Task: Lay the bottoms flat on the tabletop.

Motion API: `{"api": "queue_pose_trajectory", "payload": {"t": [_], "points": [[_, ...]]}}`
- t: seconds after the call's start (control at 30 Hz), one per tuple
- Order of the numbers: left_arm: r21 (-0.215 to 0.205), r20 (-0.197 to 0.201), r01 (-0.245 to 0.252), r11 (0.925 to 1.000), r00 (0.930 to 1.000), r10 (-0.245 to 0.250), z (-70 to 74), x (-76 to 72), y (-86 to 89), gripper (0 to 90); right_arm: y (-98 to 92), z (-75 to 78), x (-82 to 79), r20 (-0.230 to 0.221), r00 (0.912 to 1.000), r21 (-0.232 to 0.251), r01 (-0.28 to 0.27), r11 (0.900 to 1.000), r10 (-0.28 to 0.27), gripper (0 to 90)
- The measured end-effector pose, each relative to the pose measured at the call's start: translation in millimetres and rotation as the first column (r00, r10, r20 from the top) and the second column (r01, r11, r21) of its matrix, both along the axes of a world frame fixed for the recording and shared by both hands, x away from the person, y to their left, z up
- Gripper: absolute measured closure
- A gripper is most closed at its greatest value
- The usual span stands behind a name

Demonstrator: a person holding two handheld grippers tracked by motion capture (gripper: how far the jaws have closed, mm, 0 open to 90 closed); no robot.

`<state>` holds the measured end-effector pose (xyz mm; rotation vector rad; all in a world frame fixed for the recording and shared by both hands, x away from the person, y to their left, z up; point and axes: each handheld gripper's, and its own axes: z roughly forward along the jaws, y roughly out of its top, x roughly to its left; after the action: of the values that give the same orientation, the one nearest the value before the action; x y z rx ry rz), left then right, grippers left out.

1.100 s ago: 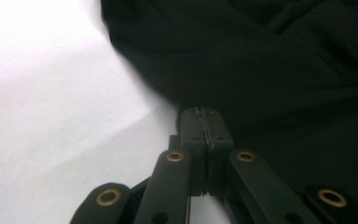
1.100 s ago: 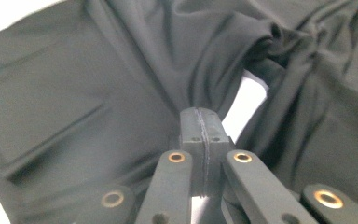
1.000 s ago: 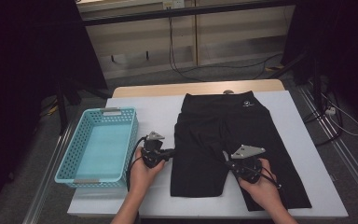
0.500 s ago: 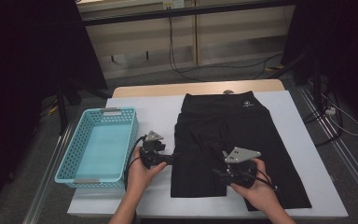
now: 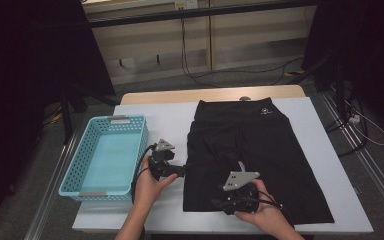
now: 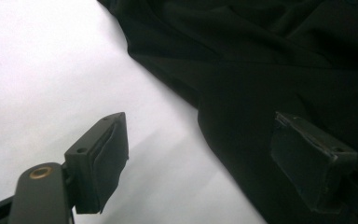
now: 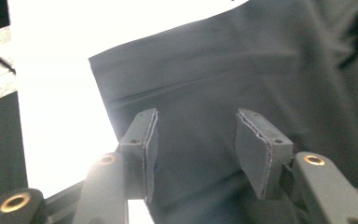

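A pair of black shorts (image 5: 260,145) lies flat on the white table (image 5: 165,125), waistband at the far side. My left gripper (image 5: 182,170) lies level at the shorts' left edge and points right. Its jaws have just been opening; one pad (image 6: 107,154) is over bare table, the other over the black cloth (image 6: 284,56), and neither grips it. My right gripper (image 5: 217,202) points left over the near hem. Its jaws have just been closing but stand apart over the cloth (image 7: 261,60), and the pads (image 7: 254,149) press nothing.
A light blue plastic basket (image 5: 95,194) stands on the table's left side, next to my left hand. A wooden board edge (image 5: 210,94) runs along the table's far side. Cables lie on the floor beyond and to the right.
Both grippers went from shut to open. My right hand slid left along the shorts' lower part, toward the near left corner. The left hand kept its place.
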<state>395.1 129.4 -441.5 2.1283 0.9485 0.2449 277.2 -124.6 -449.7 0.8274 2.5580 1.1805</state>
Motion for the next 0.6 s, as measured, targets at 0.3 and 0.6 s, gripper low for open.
{"api": "queue_pose_trajectory", "payload": {"t": [0.3, 0.6], "points": [[-0.01, 0.004, -0.009, 0.9999, 1.0, 0.009, 2.3, 0.4, 2.3, 19.2, 14.0, -7.4, -6.0, -0.008, 0.9976, -0.021, -0.069, 0.997, 0.069, 42.6], [-0.01, 0.005, -0.015, 0.9998, 0.9999, 0.015, 3.2, 0.4, 2.5, 19.2, 22.5, -10.1, -10.9, 0.013, 0.995, -0.018, -0.099, 0.995, 0.099, 46.9]]}}
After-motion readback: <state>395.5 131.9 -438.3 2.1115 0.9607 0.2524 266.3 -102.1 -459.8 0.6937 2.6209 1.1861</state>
